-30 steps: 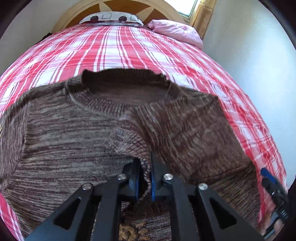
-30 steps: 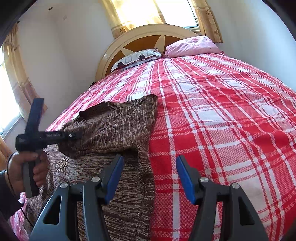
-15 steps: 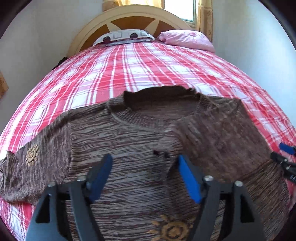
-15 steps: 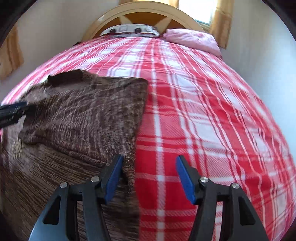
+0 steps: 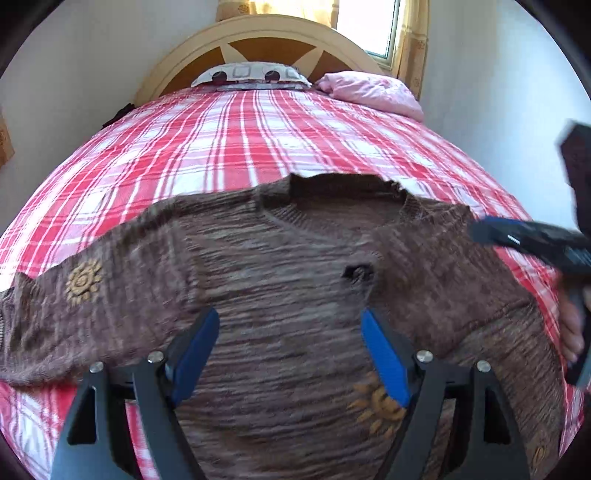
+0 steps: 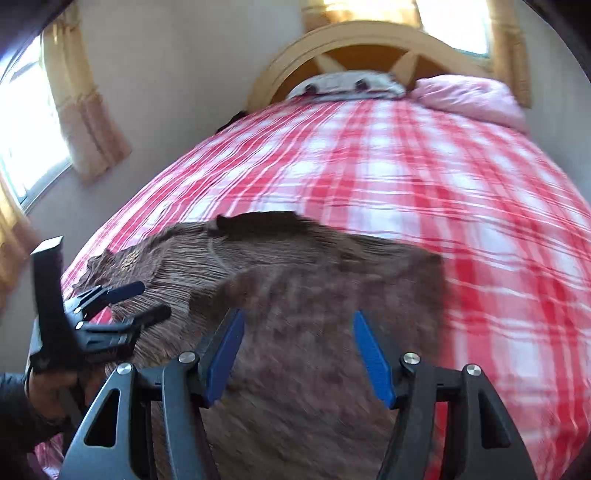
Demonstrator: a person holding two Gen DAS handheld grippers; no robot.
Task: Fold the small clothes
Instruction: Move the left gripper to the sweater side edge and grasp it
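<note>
Brown sweater (image 5: 295,302) lies flat on the plaid bed (image 5: 236,147), one sleeve laid across the chest and the other outstretched, likely next to fold; left gripper (image 5: 290,350) and right gripper (image 6: 297,354) hover spread above it, pinching nothing.

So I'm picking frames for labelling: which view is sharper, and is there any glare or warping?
Left wrist view: sharper, sweater knit and bedspread checks mostly crisp, window blown out. Right wrist view: smeared by motion blur, sweater soft, windows glaring. Both: fisheye bulges the bed, dark corners.
</note>
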